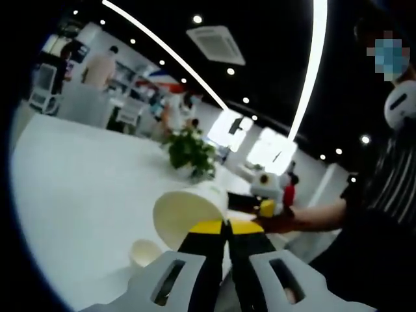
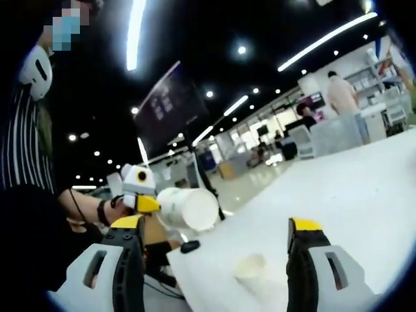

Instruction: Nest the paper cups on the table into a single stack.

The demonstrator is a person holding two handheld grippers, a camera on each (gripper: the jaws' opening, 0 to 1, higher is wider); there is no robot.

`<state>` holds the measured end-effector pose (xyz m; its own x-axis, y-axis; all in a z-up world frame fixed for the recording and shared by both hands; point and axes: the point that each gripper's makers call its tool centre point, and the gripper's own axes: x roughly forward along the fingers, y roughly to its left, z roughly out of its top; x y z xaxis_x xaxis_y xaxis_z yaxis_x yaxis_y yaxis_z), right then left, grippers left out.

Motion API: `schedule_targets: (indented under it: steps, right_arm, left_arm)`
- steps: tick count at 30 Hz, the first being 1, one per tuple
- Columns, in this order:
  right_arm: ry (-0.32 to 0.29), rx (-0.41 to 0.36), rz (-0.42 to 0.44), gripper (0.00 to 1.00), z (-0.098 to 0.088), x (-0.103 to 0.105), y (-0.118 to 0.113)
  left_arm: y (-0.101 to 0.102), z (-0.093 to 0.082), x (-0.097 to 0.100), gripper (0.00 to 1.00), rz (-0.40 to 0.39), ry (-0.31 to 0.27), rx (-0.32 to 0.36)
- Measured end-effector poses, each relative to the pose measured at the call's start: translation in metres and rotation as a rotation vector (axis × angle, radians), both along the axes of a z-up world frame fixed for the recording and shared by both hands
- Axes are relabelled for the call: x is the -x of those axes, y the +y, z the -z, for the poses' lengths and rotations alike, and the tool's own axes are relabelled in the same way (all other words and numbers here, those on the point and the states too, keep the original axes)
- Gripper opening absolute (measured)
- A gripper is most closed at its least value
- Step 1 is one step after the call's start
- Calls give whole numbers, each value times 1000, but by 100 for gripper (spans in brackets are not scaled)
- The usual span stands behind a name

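In the left gripper view, my left gripper (image 1: 227, 226) is shut on the wall of a white paper cup (image 1: 188, 211). The cup is lifted and lies on its side, its open mouth turned toward the camera. A second paper cup (image 1: 146, 252) stands upright on the white table (image 1: 78, 175) just below it. In the right gripper view my right gripper (image 2: 216, 223) is open, with nothing between its wide-apart jaws. The left gripper (image 2: 148, 203) comes in from the left there, holding the tilted cup (image 2: 188, 208) in the air above the table's near end. The upright cup (image 2: 250, 266) stands on the table (image 2: 351, 188) below it.
A green potted plant (image 1: 192, 151) stands further along the table. A person in a striped top (image 1: 390, 175) is beside the table edge, one hand (image 1: 286, 220) reaching in. Chairs and people are in the far background.
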<state>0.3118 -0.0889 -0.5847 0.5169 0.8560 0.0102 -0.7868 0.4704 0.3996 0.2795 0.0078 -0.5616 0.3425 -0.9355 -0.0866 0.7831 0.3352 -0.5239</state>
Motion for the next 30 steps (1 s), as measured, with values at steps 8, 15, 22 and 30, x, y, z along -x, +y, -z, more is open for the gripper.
schedule_targets:
  steps: [8, 15, 22, 30]
  right_arm:
    - [22, 30, 69, 100, 8, -4, -21]
    - [-1, 106, 126, 100, 15, -7, -35]
    - [-65, 244, 160, 100, 29, -4, -44]
    - [-55, 277, 138, 100, 45, 3, -41]
  left_arm:
    - [4, 1, -5, 0, -15, 0, -6]
    - [9, -7, -10, 0, -37, -34, -16]
    - [11, -6, -17, 0, -35, -64, -82]
    - [13, -1, -20, 0, -9, -145, -227]
